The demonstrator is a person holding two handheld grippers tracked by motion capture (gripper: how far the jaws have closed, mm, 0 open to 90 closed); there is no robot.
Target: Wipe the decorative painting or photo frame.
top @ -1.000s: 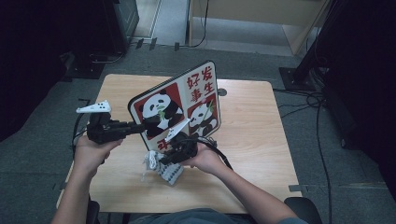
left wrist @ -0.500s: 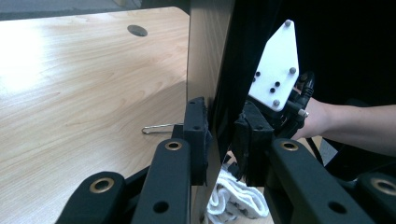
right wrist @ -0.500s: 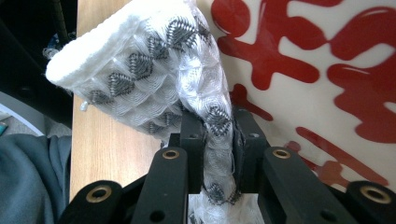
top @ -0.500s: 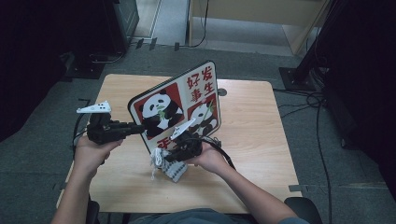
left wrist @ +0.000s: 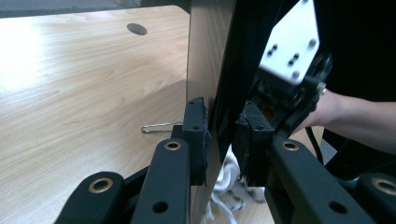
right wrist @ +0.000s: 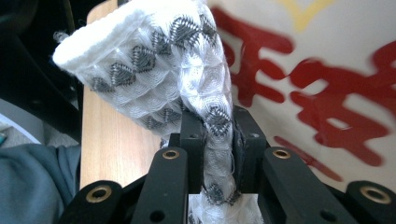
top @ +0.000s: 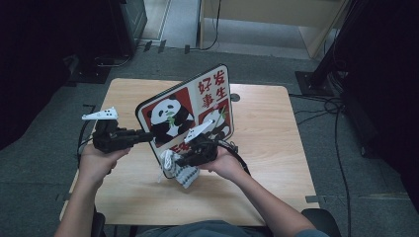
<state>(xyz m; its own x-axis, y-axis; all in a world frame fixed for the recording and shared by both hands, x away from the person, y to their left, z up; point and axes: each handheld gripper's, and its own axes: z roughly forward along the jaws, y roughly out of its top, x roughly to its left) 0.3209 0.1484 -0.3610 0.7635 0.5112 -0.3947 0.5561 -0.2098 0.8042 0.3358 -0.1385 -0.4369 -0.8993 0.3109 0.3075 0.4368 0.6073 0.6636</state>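
High view shows my left gripper [top: 148, 136] clamping the board [top: 188, 111]; right gripper view shows my right gripper [right wrist: 218, 135] pinching the cloth [right wrist: 159, 60].

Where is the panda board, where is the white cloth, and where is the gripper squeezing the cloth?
panda board [top: 170, 116]: high view, on the big panda picture on its face.
white cloth [right wrist: 154, 60]: right gripper view, on the patterned fabric above the jaws.
right gripper [right wrist: 218, 135]: right gripper view, midway between its fingertips, clamped on the cloth.

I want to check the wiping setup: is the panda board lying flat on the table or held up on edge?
Held up on edge: the left gripper clamps the panda board, tilted above the table.
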